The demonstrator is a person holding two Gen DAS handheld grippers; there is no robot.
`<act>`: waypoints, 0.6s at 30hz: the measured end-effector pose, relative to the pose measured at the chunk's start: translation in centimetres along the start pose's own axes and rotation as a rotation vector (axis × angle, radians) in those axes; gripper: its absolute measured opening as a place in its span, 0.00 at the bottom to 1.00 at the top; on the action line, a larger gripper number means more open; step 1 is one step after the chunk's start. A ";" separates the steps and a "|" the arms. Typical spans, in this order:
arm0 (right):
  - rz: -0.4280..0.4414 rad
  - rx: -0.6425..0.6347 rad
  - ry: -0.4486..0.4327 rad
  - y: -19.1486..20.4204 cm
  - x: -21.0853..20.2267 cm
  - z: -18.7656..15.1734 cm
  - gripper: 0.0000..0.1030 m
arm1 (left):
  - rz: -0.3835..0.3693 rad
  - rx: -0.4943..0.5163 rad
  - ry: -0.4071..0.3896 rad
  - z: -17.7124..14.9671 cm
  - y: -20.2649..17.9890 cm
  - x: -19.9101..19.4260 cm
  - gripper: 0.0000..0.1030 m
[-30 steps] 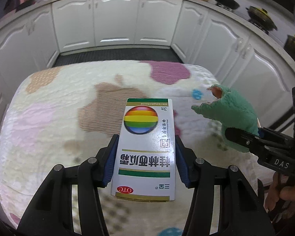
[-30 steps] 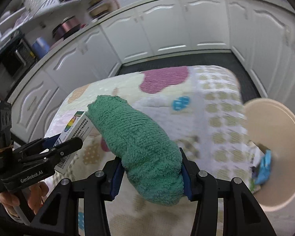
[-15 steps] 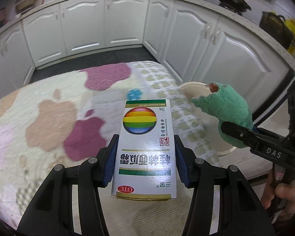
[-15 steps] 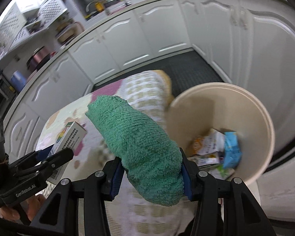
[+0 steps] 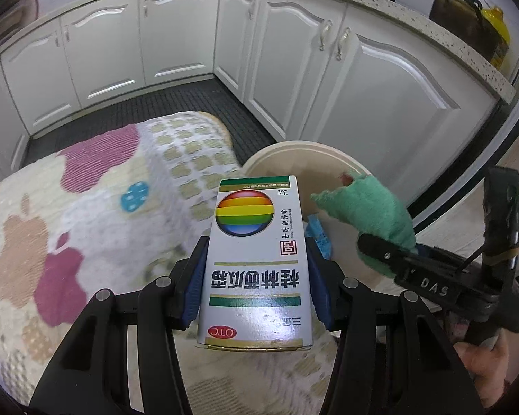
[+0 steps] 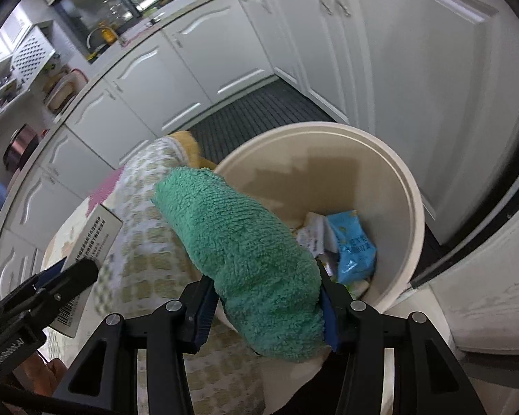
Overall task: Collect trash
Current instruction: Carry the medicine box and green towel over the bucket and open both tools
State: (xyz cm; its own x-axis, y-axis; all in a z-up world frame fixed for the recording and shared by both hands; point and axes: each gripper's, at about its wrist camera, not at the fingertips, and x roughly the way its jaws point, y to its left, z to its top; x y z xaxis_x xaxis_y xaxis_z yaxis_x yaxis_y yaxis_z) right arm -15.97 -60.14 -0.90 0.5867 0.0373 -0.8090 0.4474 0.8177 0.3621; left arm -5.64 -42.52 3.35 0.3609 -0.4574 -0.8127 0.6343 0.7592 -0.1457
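Trash is riding in both of my grippers at the edge of the bench. My left gripper [image 5: 256, 283] is clamping a white medicine box [image 5: 256, 259] by its long sides, the blue pads pressing on it, the rainbow-coloured ball on its face pointing away from me and the print reading upside down. The box is hanging over the patterned cloth [image 5: 97, 214] that is covering the bench [image 5: 17, 276], right by the cloth's corner. My right gripper [image 6: 264, 307] is squeezing a rolled green towel [image 6: 245, 252] between its pads; the towel is sticking up and forward past the fingers, its far end leaning toward the cloth.

Just beyond the bench corner a cream-coloured bin [image 6: 411, 214] is standing on the floor, close to white cabinet doors [image 5: 391, 103]. In the right wrist view the towel is overlapping the bin's near rim. Inside the bin a blue packet [image 6: 353, 245] and some white wrappers [image 6: 315, 231] are lying at the bottom. In the left wrist view the box is covering part of the bin's near side, and my right gripper with the towel is showing to its right, above the bin.
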 end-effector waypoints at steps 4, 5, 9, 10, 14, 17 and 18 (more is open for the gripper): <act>-0.010 0.030 0.005 -1.1 0.3 0.3 0.48 | -0.003 0.014 0.012 0.3 -1.0 1.3 0.49; -0.012 0.035 0.007 -1.1 0.4 0.4 0.49 | -0.005 0.015 0.013 0.4 -1.2 1.6 0.49; -0.033 0.060 0.021 -1.6 0.9 0.6 0.53 | 0.004 0.014 0.020 0.8 -1.7 2.6 0.49; -0.035 0.063 0.023 -1.9 1.1 0.5 0.53 | 0.006 0.009 0.019 0.9 -1.7 2.8 0.50; -0.040 0.064 0.026 -2.0 1.1 0.4 0.68 | 0.003 0.001 0.024 0.9 -1.6 3.0 0.55; -0.044 0.061 0.027 -1.9 1.2 0.2 0.68 | -0.003 0.007 0.019 0.7 -1.7 2.8 0.62; -0.044 0.062 0.027 -1.7 1.3 0.2 0.68 | -0.002 0.008 0.017 0.7 -1.7 2.8 0.63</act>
State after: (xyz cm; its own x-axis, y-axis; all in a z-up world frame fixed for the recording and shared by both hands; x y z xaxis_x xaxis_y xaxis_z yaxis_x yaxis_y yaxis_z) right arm -15.85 -61.64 -2.45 0.5475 0.0188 -0.8366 0.5135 0.7818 0.3536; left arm -5.27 -45.38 1.72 0.3476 -0.4512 -0.8220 0.6409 0.7542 -0.1430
